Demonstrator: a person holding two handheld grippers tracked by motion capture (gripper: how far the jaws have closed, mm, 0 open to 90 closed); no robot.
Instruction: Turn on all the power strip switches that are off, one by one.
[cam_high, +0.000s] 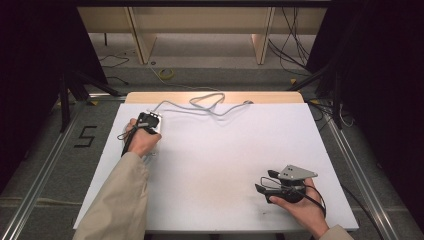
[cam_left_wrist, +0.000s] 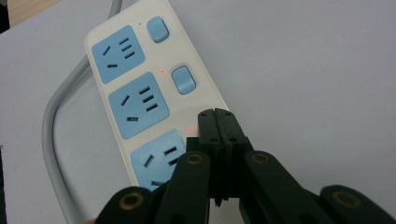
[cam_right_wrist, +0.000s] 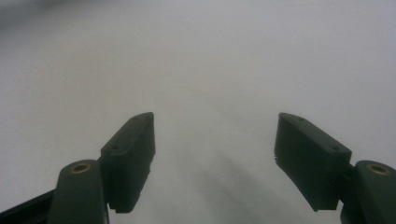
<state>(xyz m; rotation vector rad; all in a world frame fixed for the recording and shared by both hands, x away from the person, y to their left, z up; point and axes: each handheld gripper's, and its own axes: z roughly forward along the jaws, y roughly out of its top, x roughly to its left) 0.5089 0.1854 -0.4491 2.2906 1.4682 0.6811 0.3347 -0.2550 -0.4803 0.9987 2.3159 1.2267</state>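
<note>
**A:** What lay around the work when you looked?

**B:** Not much on the white table (cam_high: 215, 165). I saw a grey cable (cam_high: 200, 104) running from the power strip (cam_high: 150, 121) in loops toward the far edge, where a strip of bare wood showed. Beyond that were the floor, some loose wires and a pair of pale wooden legs. Nothing stood between my grippers and the strip.

**A:** And the strip itself?

**B:** It sat near the far left corner of the table. In the left gripper view it was a white bar with three blue socket panels in a row, and I could see two blue rocker switches beside the upper two. Small red lights glowed next to the switches. Its cable left from the far end and curved down along the left side.

**A:** The left gripper?

**B:** My left gripper (cam_left_wrist: 216, 114) had its jaws pressed together with nothing between them, the tips resting over the strip's edge beside the nearest socket, where the third switch would sit. Whether they touched it I couldn't tell.

**A:** The right one?

**B:** The right gripper (cam_right_wrist: 214, 154) had its jaws wide apart, empty, over bare table near the front right, well apart from the strip.
</note>
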